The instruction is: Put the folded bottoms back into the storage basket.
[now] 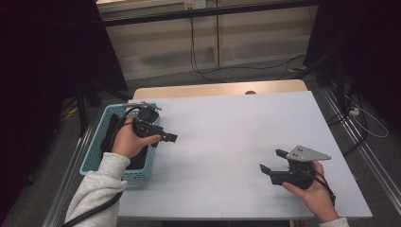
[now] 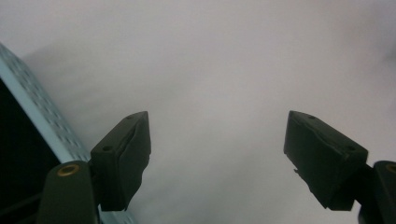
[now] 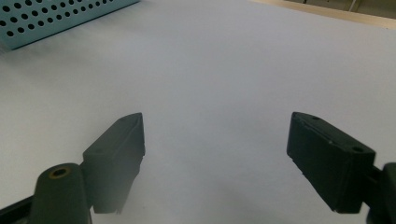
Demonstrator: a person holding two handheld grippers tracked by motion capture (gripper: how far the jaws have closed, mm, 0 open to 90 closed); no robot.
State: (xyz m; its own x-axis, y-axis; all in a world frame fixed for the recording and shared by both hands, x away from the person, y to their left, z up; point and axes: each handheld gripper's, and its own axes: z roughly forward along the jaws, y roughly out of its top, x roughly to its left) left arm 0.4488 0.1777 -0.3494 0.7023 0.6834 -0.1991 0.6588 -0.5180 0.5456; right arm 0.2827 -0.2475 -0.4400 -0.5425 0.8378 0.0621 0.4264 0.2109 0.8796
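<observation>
1. Sitting at the left edge of the white table [image 1: 227, 142], a light blue perforated basket [image 1: 94, 156] holds something dark; its contents cannot be made out from the high view, partly because the left hand [image 1: 126, 142] and sleeve [image 1: 99, 189] lie over it.
2. Left gripper [image 1: 171, 137]: held just above the basket's right rim, jaws pointing out over the bare white surface toward the table's middle. In the left gripper view the two black jaws stand wide apart with nothing between them; the basket's blue dotted wall [image 2: 42, 116] runs along the left edge of that view, dark interior beyond it.
3. Right gripper [image 1: 273, 161]: near the table's front right, well apart from the basket, jaws pointing left across the table. Grey three-cornered plate [image 1: 308, 152] on top. In the right gripper view the jaws are spread wide, empty, over plain white surface; a corner of the basket's perforated side [image 3: 56, 18] shows far off at the upper left.
4. Right hand [image 1: 312, 191] grips the tool from below, resting low near the tabletop.
5. Black cable [image 1: 120, 120] loops from the left gripper over the basket.
6. Writing, brands, labels: none readable on basket, grippers or table.
7. Wooden table edge [image 1: 217, 89] shows beyond the white sheet.
</observation>
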